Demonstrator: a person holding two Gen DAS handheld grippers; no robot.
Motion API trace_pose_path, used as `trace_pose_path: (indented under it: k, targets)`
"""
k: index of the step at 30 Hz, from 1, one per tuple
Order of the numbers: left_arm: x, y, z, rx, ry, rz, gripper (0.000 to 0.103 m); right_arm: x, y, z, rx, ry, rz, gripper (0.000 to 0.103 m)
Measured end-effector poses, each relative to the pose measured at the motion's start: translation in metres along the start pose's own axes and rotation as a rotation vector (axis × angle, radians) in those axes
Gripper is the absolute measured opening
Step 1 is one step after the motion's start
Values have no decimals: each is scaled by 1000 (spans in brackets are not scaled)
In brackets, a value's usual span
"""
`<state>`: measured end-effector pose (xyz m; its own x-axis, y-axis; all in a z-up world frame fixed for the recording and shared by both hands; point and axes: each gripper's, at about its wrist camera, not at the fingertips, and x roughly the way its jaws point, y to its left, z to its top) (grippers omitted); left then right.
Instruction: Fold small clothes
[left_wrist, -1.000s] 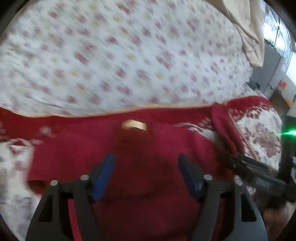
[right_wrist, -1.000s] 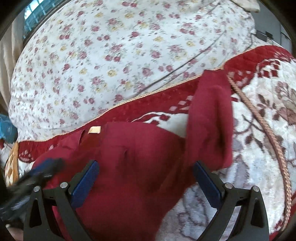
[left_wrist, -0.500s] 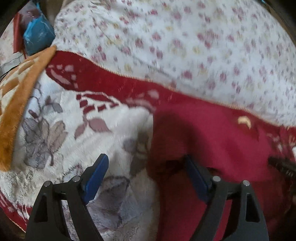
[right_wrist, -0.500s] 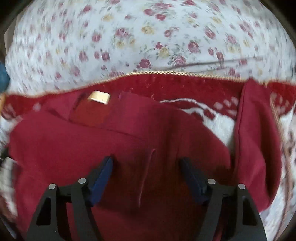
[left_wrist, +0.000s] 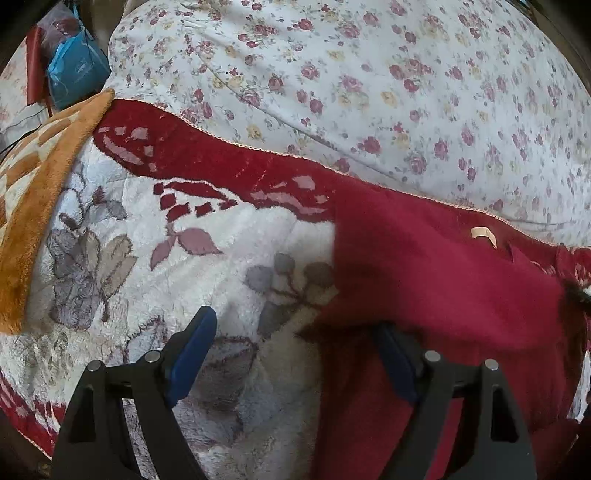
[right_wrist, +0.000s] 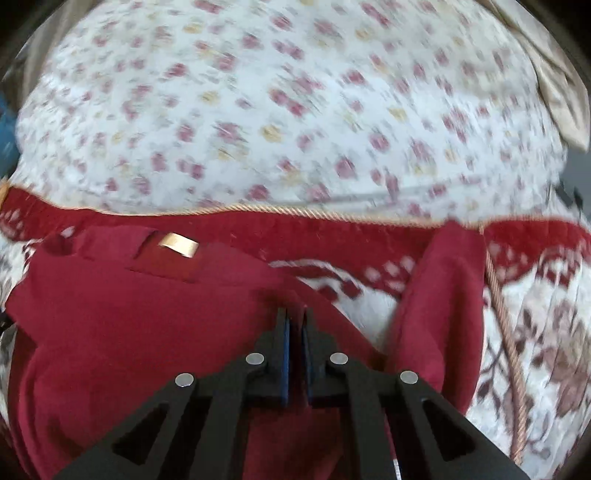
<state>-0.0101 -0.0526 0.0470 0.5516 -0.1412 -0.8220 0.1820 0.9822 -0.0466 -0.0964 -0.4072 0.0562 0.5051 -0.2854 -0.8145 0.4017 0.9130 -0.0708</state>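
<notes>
A dark red garment (left_wrist: 443, 288) with a tan neck label (left_wrist: 484, 234) lies on a fleece blanket. In the left wrist view my left gripper (left_wrist: 295, 354) is open at the garment's left edge, its right finger over or under the red cloth and its left finger over bare blanket. In the right wrist view the garment (right_wrist: 147, 314) fills the lower left, with its label (right_wrist: 179, 243) at the far side and a sleeve (right_wrist: 447, 295) lying out to the right. My right gripper (right_wrist: 294, 317) is shut on a fold of the garment near its middle.
The blanket (left_wrist: 177, 266) is white fleece with grey leaves and a red border. Beyond it lies a white floral quilt (left_wrist: 369, 92). An orange checked blanket (left_wrist: 33, 192) and a blue bag (left_wrist: 75, 74) are at the far left.
My right gripper has closed from wide open onto the garment's cloth. My left gripper stayed open at the garment's left edge and shifted only slightly.
</notes>
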Motion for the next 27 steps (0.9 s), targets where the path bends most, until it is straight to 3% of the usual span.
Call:
trace_pose_path:
  k: [2,4,6,7,9,12,15,19,21,24,27]
  targets:
    - [-2,-1,0,9,7,13,83,6,-4,-5,15,23,-36,13]
    - [-9,1,0,14,0,17,83,1,-9,-5,50,10,-48,27]
    - [-18,7,1,5,-20,26,83,-13,-10,-4,86,-24,-23,60]
    - [-23,11,2,-6,-38,45,83,-20,-5,-3,88,-41,5,63]
    - [-30,20,6,-49,-77,72,83,-31,15,3,47,-55,104,64]
    - [-29,26,9,-112,-86,-6,83,-32,65,12,-38,-23,287,64]
    - [-17,15,10,-88,-64,-25,83,-19,126,21,-87,22,438,64]
    - [5,-3,6,30,-18,63,83,7,199,33,-198,23,446,62]
    - [16,-2,4,43,25,83,85,30,231,36,-255,73,439,57]
    - [22,7,5,-7,43,59,90,54,251,35,-299,77,340,55]
    - [24,10,6,-24,53,46,90,57,238,42,-215,54,286,55]
